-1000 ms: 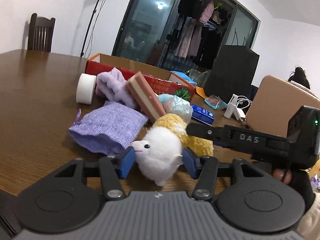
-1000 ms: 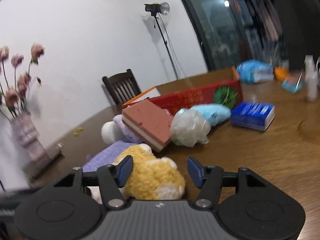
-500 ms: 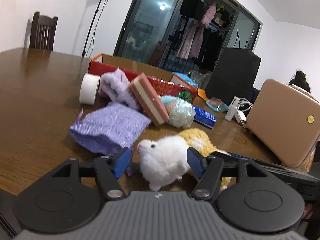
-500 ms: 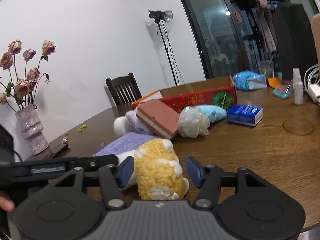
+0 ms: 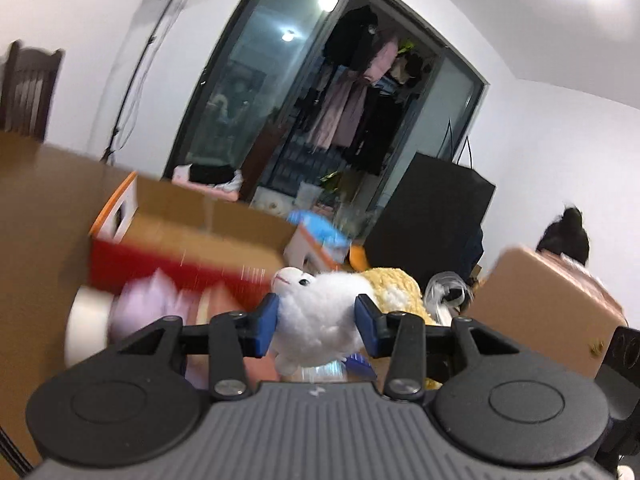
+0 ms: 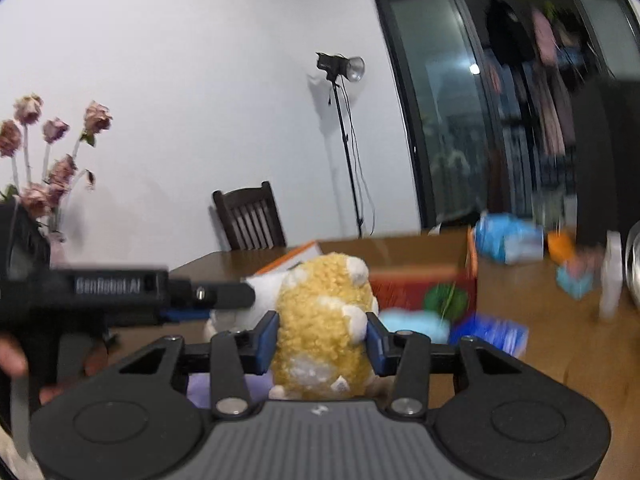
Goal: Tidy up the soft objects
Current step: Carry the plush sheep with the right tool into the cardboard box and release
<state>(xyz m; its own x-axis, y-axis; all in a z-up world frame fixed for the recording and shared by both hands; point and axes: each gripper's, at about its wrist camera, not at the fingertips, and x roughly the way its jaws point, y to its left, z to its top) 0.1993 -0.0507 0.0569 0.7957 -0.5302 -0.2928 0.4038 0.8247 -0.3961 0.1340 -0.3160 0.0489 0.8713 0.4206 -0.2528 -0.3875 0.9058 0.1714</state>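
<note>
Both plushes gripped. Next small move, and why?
Probably carry both forward over the open box before releasing. The left gripper is closing on the white plush, the right gripper on the yellow plush; both toys look clear of the table, and the box sits just ahead.

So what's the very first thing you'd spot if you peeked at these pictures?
Two fluffy toys in the air! The left gripper is squeezing a white plush sheep, and the right gripper is squeezing a yellow plush toy. Behind them sits an open cardboard box on the wooden table.
</note>
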